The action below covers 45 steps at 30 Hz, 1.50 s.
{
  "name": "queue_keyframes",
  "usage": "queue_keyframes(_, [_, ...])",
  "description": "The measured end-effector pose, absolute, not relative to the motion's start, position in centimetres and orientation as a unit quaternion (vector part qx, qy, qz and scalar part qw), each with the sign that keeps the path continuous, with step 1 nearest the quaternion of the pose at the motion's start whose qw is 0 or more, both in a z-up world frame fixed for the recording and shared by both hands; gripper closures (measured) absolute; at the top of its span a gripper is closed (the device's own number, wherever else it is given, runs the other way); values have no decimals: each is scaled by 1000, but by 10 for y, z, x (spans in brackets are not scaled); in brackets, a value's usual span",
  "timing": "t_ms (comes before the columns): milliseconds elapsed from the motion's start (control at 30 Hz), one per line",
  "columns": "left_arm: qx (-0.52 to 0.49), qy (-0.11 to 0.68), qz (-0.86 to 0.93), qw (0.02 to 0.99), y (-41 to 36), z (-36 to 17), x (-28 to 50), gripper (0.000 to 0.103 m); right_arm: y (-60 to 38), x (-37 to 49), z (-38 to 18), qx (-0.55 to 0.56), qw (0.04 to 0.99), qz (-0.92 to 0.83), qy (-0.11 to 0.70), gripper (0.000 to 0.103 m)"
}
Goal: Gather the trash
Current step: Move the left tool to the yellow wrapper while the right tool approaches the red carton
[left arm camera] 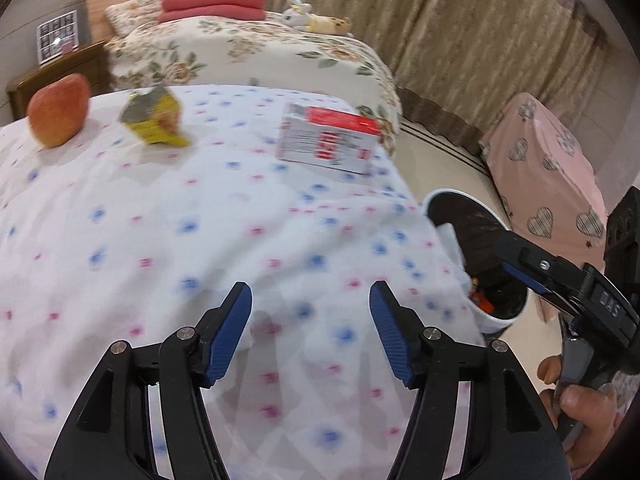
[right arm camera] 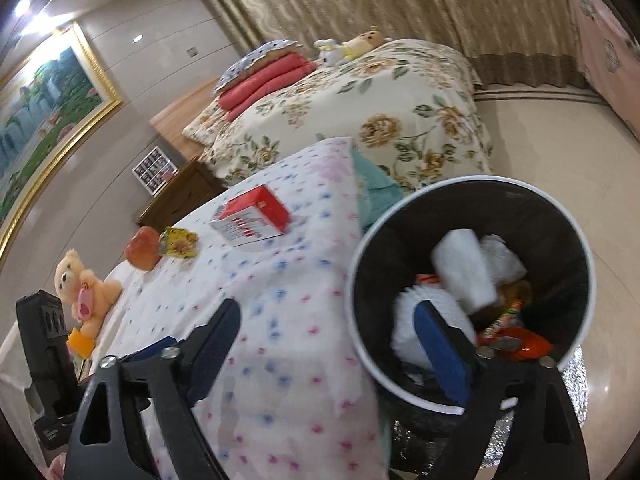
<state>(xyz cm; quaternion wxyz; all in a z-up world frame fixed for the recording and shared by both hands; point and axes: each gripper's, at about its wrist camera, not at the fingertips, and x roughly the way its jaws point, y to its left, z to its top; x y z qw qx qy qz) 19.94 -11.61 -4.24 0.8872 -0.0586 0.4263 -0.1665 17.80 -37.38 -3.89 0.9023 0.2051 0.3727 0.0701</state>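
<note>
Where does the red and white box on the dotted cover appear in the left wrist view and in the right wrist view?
Left wrist view: the red and white box lies upper centre-right, far across the dotted cover.
Right wrist view: the box lies centre-left, left of the trash bin.
Shared landmark: the apple beside the yellow wrapper.

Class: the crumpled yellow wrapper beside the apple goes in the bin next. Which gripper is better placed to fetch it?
Left gripper: its open, empty jaws face the crumpled yellow wrapper. The right gripper hangs at the black bin.
</note>
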Motion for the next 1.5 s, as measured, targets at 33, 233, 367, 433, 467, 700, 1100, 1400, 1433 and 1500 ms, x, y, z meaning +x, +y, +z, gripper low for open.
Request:
queue_keyframes(33, [-64,426,-164,887,-110,-43,200,39,-369,180,-39,201,903,76,372,8])
queue_keyframes(233, [-79,422,-136,893,-80,-43,203,37,-347,191,-41,181,902,95,381,8])
queue_keyframes(367, [-84,422,-120,895,-67,-44,207,35,-338,200,-43,176,899,104,388,7])
queue_keyframes(433, [-88,423,-111,895,-60,-46,211,34,-333,205,-43,167,899,107,391,7])
queue_keyframes(467, [-89,424,-108,895,-57,-46,212,34,-331,207,-44,164,899,110,392,7])
queue_keyframes(700, [-98,425,-89,895,-44,-47,231,33,-317,231,-43,129,899,130,398,5])
queue_keyframes(1100, [-105,429,-74,894,-39,-49,286,29,-306,288,-46,73,891,171,415,5])
queue_keyframes(1400, [-112,425,-59,896,-35,-52,337,28,-295,330,-51,24,882,199,427,5])
queue_keyframes(1433, [-115,427,-56,895,-32,-54,342,28,-293,333,-53,19,881,202,428,5])
queue_keyframes(1500, [-122,429,-54,894,-29,-56,348,28,-290,339,-56,12,879,203,432,6])
